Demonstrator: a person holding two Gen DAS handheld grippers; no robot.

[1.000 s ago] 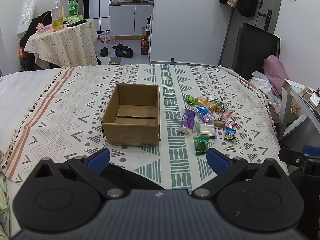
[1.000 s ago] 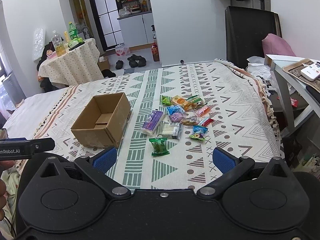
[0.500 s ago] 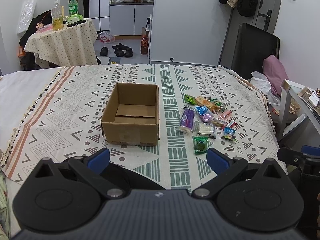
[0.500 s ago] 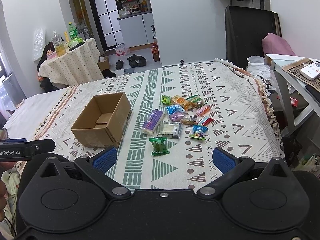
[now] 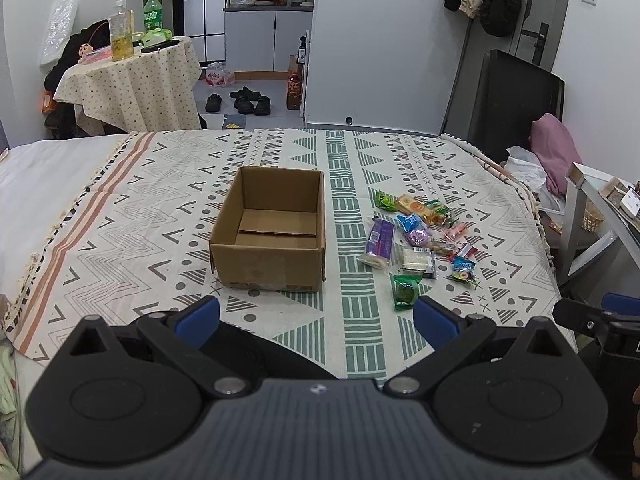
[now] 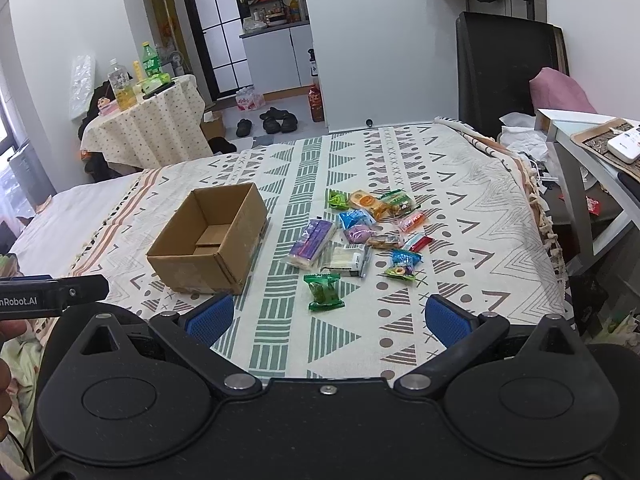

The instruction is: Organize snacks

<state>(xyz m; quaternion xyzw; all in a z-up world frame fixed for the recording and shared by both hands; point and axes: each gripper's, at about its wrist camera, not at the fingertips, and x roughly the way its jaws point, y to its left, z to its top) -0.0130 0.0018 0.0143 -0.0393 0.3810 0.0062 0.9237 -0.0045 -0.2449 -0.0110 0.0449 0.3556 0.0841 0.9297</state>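
Nothing has shifted over the last second: left gripper (image 5: pixel 316 316) and right gripper (image 6: pixel 328 320) hover wide, empty, at the bedspread's (image 6: pixel 472 216) near edge. Beyond, snack packets (image 6: pixel 356 236) lie mid-spread beside the empty cardboard box (image 6: pixel 208 240); sorting unstarted.

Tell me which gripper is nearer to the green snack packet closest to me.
Right, narrowly. The green snack packet lies straight ahead between the open right gripper fingers; for the open left gripper it sits toward its right finger.
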